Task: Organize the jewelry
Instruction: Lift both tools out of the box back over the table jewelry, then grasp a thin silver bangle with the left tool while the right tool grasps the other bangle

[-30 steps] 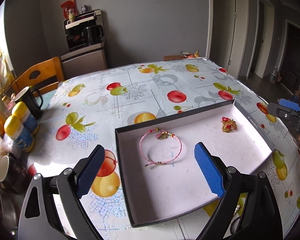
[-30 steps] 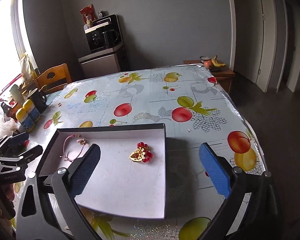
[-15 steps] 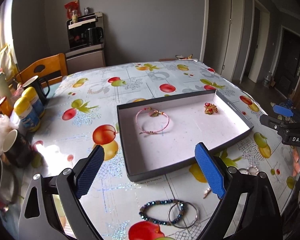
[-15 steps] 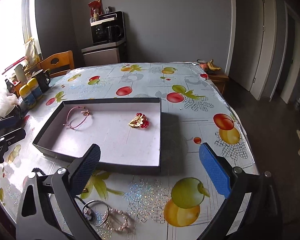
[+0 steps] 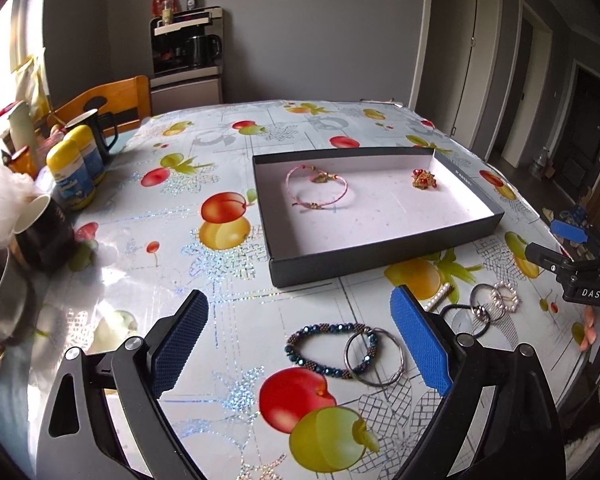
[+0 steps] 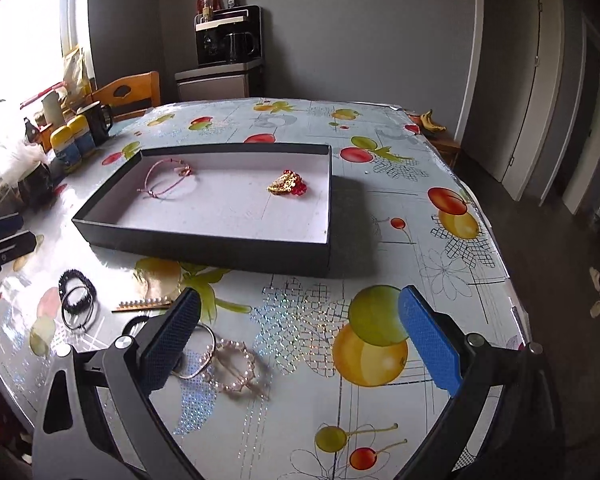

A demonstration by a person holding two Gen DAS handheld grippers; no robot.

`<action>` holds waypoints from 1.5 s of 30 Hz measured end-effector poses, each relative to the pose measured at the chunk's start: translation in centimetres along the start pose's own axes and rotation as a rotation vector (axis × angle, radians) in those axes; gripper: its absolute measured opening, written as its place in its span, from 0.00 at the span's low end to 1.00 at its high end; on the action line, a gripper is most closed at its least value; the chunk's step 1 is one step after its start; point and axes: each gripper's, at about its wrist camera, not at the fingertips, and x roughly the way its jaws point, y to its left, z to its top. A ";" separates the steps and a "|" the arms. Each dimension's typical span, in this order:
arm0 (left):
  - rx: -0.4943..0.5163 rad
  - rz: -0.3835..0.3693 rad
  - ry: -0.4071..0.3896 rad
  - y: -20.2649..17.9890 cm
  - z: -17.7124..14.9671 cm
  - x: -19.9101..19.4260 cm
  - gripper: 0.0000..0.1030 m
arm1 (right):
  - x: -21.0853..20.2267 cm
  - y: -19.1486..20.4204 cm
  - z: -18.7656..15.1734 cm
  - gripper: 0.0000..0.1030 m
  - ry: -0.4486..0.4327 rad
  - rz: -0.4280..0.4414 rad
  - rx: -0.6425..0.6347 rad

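A black tray (image 5: 384, 258) with a white floor holds a pink cord bracelet (image 5: 316, 190) and a red-gold brooch (image 5: 423, 180); the tray (image 6: 204, 250), bracelet (image 6: 166, 182) and brooch (image 6: 287, 186) also show in the right wrist view. In front of it lie a dark bead bracelet (image 5: 328, 346), a metal bangle (image 5: 376, 360), a pearl clip (image 5: 440, 294) and a pearl bracelet (image 6: 236, 368). My left gripper (image 5: 300, 344) is open and empty above the bead bracelet. My right gripper (image 6: 300, 340) is open and empty, just right of the pearl bracelet.
Mugs (image 5: 40, 236) and yellow-capped bottles (image 5: 70, 176) crowd the table's left edge. A wooden chair (image 5: 108, 104) stands behind them. The table's right edge (image 6: 500, 264) drops to the floor. Black hair ties (image 6: 76, 300) lie at the front left.
Both grippers have pulled back from over the tray toward the table's front edge. The loose jewelry in front of the tray has come into view. Both stay open.
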 end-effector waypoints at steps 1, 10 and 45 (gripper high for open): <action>0.001 0.001 0.003 0.0 -0.3 0.0 0.91 | 0.1 0.1 -0.3 0.95 0.007 0.000 -0.006; 0.012 -0.015 0.029 0.0 -2.6 0.2 0.91 | 0.7 0.1 -2.9 0.95 0.094 0.092 0.017; 0.201 -0.098 0.139 -5.1 -4.0 4.8 0.58 | 0.3 1.1 -3.9 0.95 0.092 0.201 -0.042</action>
